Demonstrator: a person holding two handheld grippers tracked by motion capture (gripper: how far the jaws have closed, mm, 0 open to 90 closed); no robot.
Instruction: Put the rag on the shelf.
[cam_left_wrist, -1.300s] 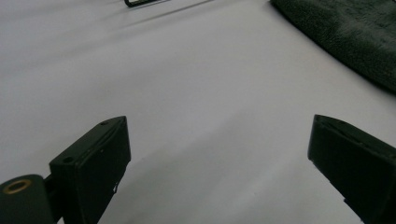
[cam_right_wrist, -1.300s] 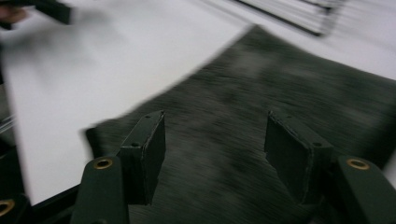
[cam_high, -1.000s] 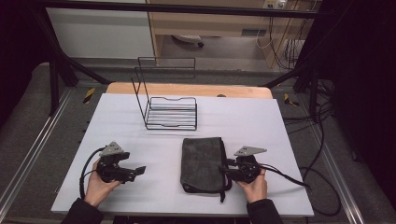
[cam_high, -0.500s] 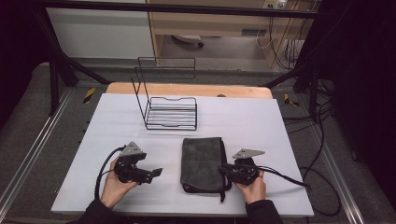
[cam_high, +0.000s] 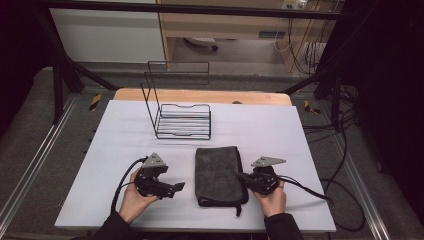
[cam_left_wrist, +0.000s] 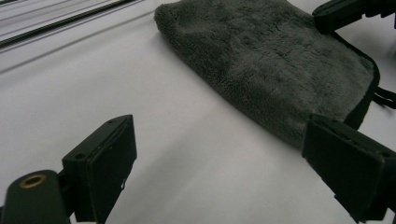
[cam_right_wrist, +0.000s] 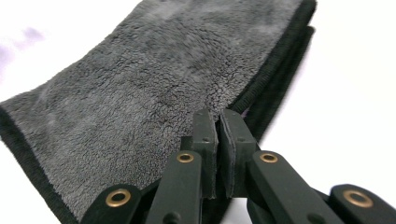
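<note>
A dark grey folded towel (cam_high: 217, 172) lies flat near the front of the white table (cam_high: 280, 135). My right gripper (cam_high: 243, 177) sits at the towel's right edge. Its jaws have just been closing, and in the right gripper view (cam_right_wrist: 218, 119) they are pressed together on the towel's (cam_right_wrist: 154, 88) bound edge. My left gripper (cam_high: 175, 189) stands open on the table a short way left of the towel. In the left gripper view (cam_left_wrist: 220, 126) its jaws are wide apart with bare table between them and the towel (cam_left_wrist: 275, 70) ahead. The right gripper's jaws (cam_left_wrist: 345, 11) touch the towel's far side there.
A black wire rack (cam_high: 182, 120) with a tall back frame stands behind the towel at mid-table. A wooden strip (cam_high: 200, 96) runs along the table's far edge. Cables (cam_high: 320, 192) trail from the right gripper off to the right.
The left hand has carried its open gripper to the right, closer to the towel's left side. The right hand has stayed at the towel's right edge.
</note>
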